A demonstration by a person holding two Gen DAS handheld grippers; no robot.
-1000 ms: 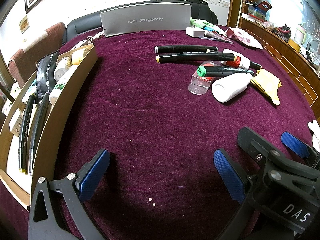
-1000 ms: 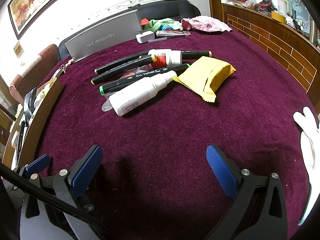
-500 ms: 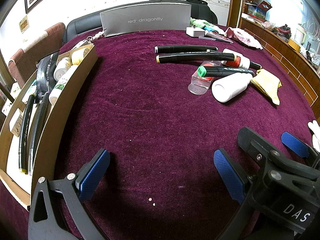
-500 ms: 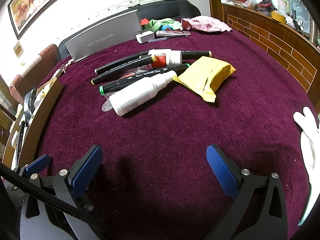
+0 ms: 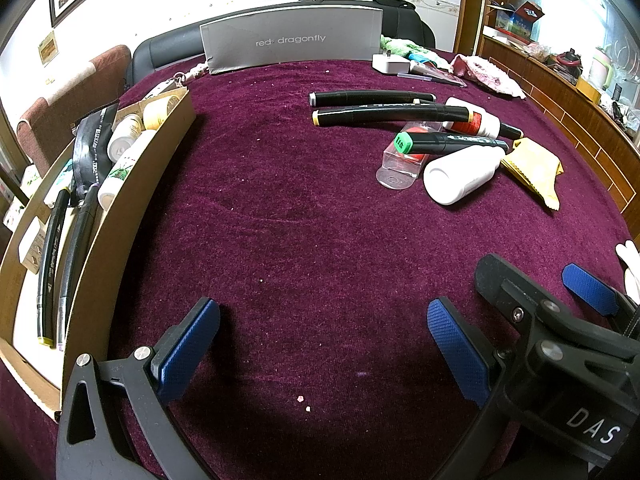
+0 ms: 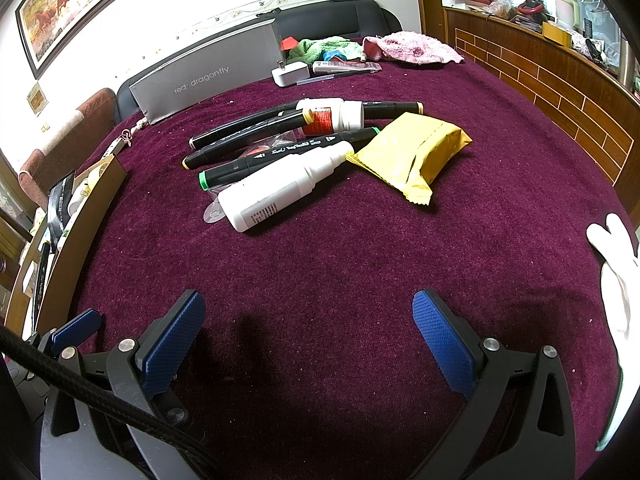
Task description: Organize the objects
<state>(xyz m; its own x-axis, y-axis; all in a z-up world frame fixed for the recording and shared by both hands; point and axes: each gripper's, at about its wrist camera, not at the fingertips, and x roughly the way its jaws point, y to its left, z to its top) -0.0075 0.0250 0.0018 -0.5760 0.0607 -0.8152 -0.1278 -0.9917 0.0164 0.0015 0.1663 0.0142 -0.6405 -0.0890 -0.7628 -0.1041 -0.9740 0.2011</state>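
On the purple cloth lies a loose pile: black markers (image 5: 384, 114) (image 6: 244, 128), a green-capped marker (image 5: 448, 142) (image 6: 280, 158), a big white bottle (image 5: 460, 176) (image 6: 280, 192), a red-labelled small bottle (image 5: 474, 122) (image 6: 332, 114), a clear plastic case (image 5: 400, 164) and a yellow packet (image 5: 534, 172) (image 6: 412, 152). A cardboard box (image 5: 132, 196) (image 6: 80, 220) at the left holds markers and bottles. My left gripper (image 5: 324, 340) is open over bare cloth. My right gripper (image 6: 306, 328) is open too, well short of the pile.
A grey "red dragonfly" box (image 5: 292, 40) (image 6: 208, 76) stands at the far edge, with a white charger (image 5: 390, 64), cloths (image 6: 412, 46) and small items beside it. A white-gloved hand (image 6: 616, 280) rests at the right. A wooden counter (image 6: 560, 92) borders the right side.
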